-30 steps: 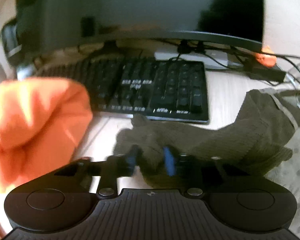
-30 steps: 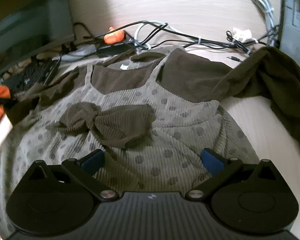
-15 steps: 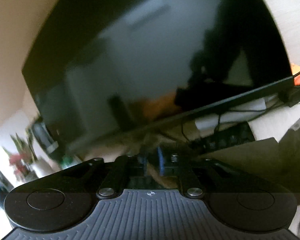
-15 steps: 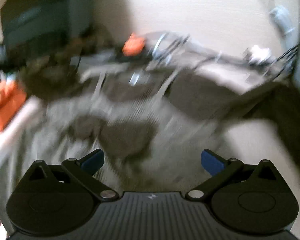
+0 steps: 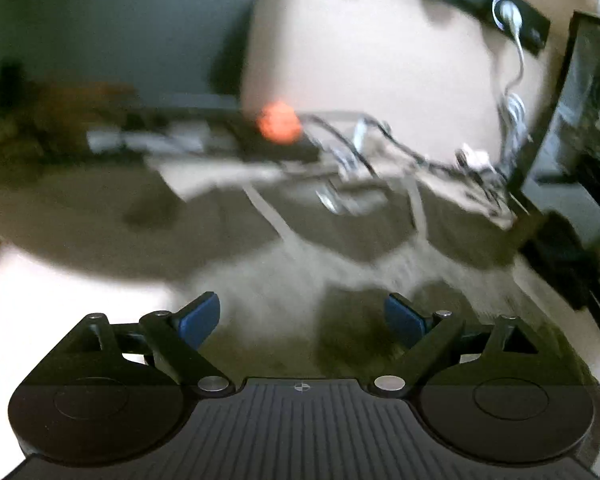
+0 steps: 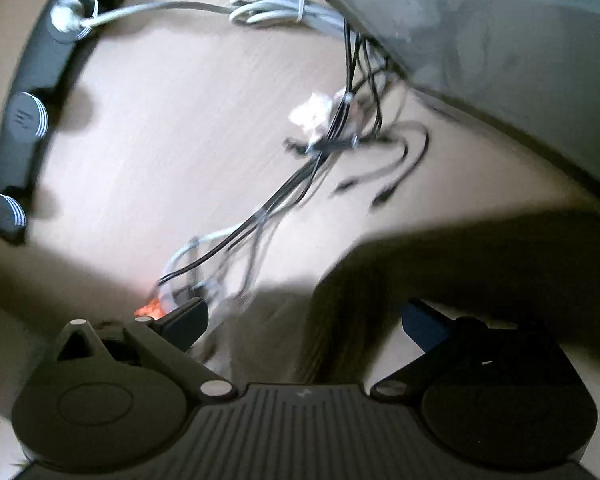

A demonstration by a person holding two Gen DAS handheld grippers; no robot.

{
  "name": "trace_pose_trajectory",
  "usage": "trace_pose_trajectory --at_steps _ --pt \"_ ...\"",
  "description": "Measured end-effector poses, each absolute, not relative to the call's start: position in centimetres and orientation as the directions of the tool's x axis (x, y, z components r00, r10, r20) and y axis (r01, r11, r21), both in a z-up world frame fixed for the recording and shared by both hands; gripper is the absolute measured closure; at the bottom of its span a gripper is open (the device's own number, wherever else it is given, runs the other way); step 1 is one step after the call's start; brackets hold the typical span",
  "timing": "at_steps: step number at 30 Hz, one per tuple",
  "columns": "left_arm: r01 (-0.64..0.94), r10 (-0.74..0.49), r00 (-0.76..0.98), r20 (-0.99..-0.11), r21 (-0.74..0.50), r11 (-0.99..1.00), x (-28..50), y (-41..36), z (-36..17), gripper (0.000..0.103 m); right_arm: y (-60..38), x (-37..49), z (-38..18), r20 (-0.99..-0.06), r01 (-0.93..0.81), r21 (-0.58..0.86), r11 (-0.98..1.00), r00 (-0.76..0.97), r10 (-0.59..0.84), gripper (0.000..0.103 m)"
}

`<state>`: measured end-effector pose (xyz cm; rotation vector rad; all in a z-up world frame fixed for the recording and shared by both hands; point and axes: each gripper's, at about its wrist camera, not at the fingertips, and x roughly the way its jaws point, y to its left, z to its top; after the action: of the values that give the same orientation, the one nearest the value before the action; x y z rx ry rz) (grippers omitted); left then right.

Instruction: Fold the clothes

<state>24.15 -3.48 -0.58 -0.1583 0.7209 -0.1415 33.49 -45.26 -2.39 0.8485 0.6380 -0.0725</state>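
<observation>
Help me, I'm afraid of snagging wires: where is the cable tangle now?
In the right wrist view, the cable tangle lies on the desk at upper centre, beside white crumpled paper, trailing down toward the dark sleeve.

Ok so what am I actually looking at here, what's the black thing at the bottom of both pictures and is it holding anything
Each picture comes from a camera on a hand-held claw that a person carries, one per hand, looking forward along its two blue-tipped fingers. The black shape at the bottom is the claw's own body. The left claw is opening above a grey and dark brown garment spread on a pale desk; nothing is gripped. The right claw stands open over the garment's dark sleeve, near a tangle of cables. Both views are blurred.
</observation>
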Motion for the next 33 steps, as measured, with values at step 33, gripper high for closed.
trace_pose_trajectory --at_steps 33 --pt "0.11 -0.112 0.686 -0.719 -0.05 0.993 23.0 -2.1 -3.4 0.003 -39.6 36.8 -2.1 -0.65 0.278 0.168 0.946 0.752 -0.106 0.0"
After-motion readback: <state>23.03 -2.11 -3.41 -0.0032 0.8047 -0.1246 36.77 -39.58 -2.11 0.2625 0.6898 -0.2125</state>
